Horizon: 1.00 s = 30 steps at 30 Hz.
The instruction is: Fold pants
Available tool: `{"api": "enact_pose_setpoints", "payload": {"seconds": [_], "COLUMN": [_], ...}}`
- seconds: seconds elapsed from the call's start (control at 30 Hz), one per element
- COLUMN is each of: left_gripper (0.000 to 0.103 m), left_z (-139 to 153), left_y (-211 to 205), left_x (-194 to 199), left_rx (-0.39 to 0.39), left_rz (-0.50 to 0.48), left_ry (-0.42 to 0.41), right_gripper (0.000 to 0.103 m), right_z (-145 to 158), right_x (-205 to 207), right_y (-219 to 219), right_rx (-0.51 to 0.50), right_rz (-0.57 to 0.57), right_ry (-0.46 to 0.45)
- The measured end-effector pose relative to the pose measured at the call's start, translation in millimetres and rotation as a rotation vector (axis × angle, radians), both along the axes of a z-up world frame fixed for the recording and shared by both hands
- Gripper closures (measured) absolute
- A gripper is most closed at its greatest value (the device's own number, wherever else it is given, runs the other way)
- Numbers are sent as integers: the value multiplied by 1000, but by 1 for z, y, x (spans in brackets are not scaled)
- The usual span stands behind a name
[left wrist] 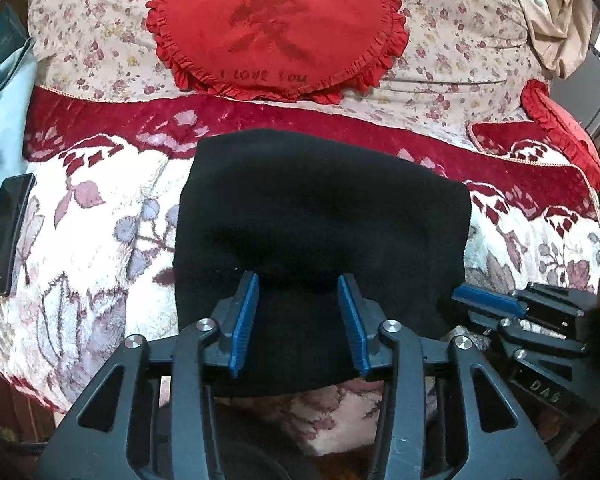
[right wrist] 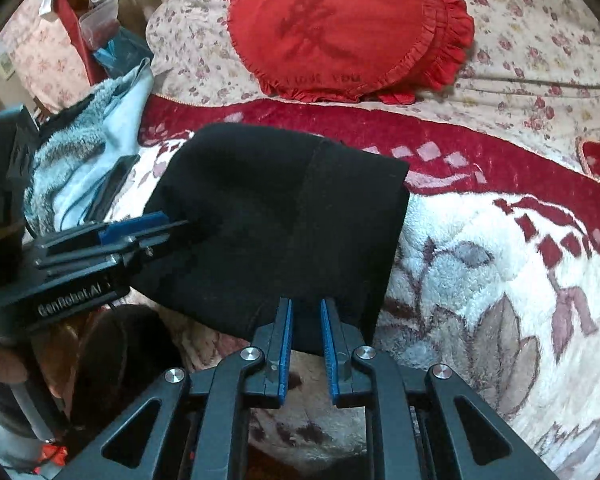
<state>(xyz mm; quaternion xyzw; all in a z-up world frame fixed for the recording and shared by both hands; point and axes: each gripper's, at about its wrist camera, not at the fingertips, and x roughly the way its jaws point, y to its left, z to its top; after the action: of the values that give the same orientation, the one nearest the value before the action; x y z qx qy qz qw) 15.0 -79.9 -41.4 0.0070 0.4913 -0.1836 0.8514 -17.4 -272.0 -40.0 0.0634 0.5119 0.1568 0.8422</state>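
Claws first. Hovering with the left gripper [left wrist: 298,280] parted to a middling gap, straddling the near hem of the black pants [left wrist: 320,208] and pinching nothing; pads standing clear of the cloth on both sides. Working alongside with the right gripper [right wrist: 306,302] drawn down to a narrow slot at the near right corner of the same garment, with dark cloth showing between the tips. Not managing to tell whether those pads are pressing on the fabric or merely framing it.

Moving outward to the garment. Lying as a compact, roughly rectangular black bundle, layered thick, with a seam line running down its right part in the right wrist view. Resting flat on the plush white-and-red blanket [left wrist: 100,248], just ahead of both sets of fingers, its near edge sitting under the tips and its far edge reaching the blanket's red border.

Judging progress: looking nearly finished, with the legs already doubled over and no loose length trailing out. Probably leaving only a letting-go, a last squaring of the near edge, or perhaps one more halving.

Further out: sitting well beyond the bundle, a red heart cushion [left wrist: 276,28] on a floral sheet [left wrist: 460,52].
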Motion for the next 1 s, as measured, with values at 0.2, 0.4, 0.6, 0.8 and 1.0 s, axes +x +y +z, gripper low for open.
{"api": "enact_pose_setpoints", "payload": {"seconds": [0.2,0.4,0.6,0.8,1.0], "left_gripper": [63,58,58,52,52], "left_z": [14,9,1,-7,-2], "left_y": [7,11,7,-2,2], "left_x": [1,19,36,48,45], "left_rx": [16,39,54,68,52], "left_rz": [24,50,44,34,38], "left_ry": [-44,-45,-46,-48,-37], "right_gripper": [87,72,72,72,71], "right_z": [31,34,12,-9,2], "right_x": [0,27,61,84,79], "right_y": [-4,-2,2,-9,-16], "right_rx": [25,72,-7,29,86], "right_rz": [-17,-73,-90,-96,-128], "right_ry": [-79,-103,-63,-33,-29]}}
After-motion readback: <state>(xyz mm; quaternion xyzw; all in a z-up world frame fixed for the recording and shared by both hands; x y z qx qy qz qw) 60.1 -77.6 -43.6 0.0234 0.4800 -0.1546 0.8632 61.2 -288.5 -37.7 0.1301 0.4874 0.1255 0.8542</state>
